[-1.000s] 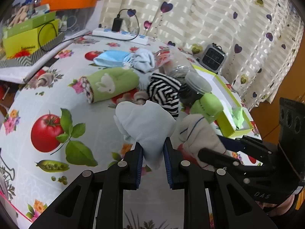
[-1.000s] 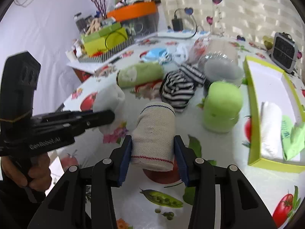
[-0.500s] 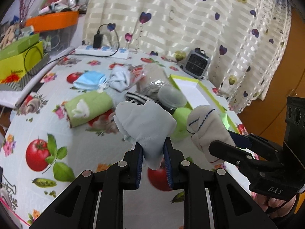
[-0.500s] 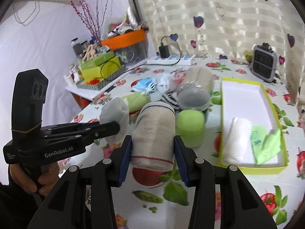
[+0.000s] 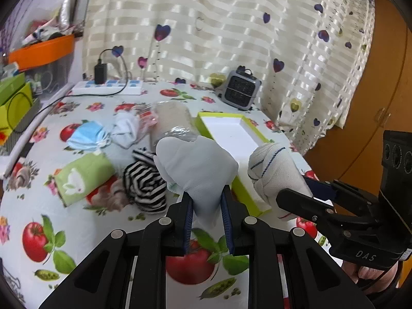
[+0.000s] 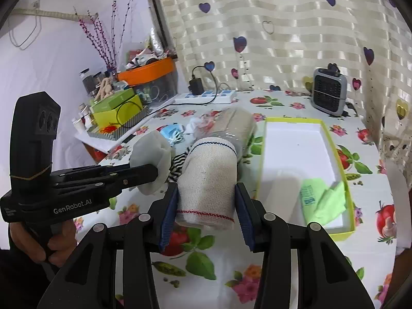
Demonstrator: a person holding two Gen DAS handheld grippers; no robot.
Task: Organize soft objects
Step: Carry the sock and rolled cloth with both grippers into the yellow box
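Lift was the change: both grippers had come up off the surface [image 5: 108,229] and swung toward the yellow-green box [image 6: 332,139], each carrying a load. Left gripper [image 5: 206,221] fingers were clamped on a pale blue rolled sock [image 5: 198,172]; right gripper [image 6: 206,213] fingers were clamped on a cream knit roll [image 6: 208,177] with red and blue edge stitching. Judged mid-transport, drop into the box next. Box already held a green cloth [image 6: 327,200]; a white roll seen in it earlier was hidden behind the cream roll. Striped sock [image 5: 145,185], green bunny roll [image 5: 82,177], blue mask [image 5: 88,135] stayed on the surface. Green cylinder was blocked from view. Plastic-wrapped item [image 5: 172,121] was hard to identify
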